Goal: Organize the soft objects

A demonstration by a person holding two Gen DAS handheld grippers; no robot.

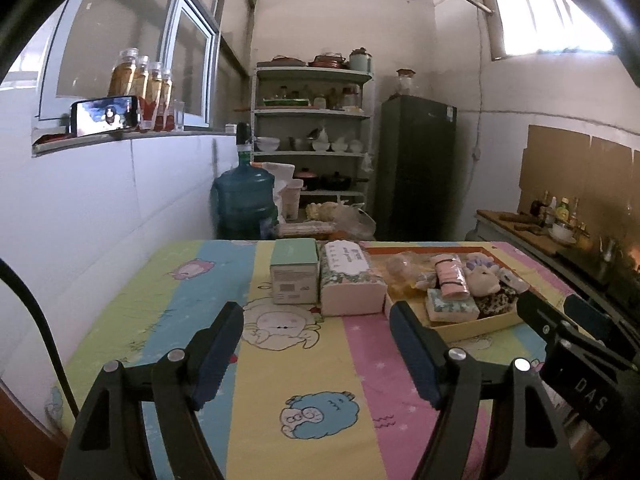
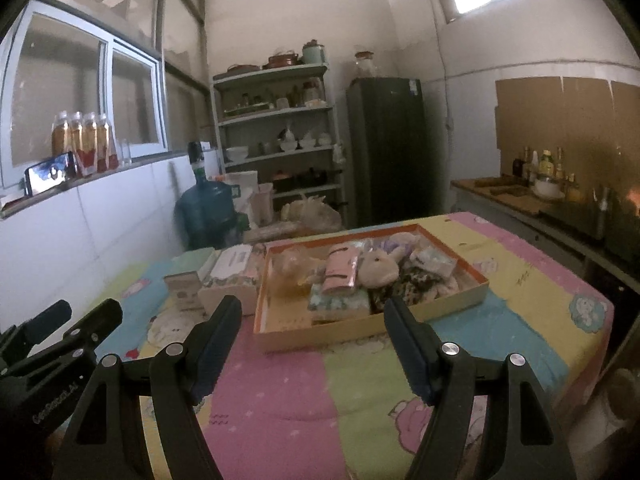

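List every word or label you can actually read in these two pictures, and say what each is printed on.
"DAS": white letters on the right gripper body, seen from the left wrist view.
Embossed lettering on the left gripper body: too faint to read.
Print on the tissue pack: too blurred to read.
Label on the mint-topped box: too small to read.
Sticker on the fridge: unreadable.

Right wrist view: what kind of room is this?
Likely a home kitchen or pantry: a shelf of bowls and pots, a dark fridge, and a counter with sauce bottles.
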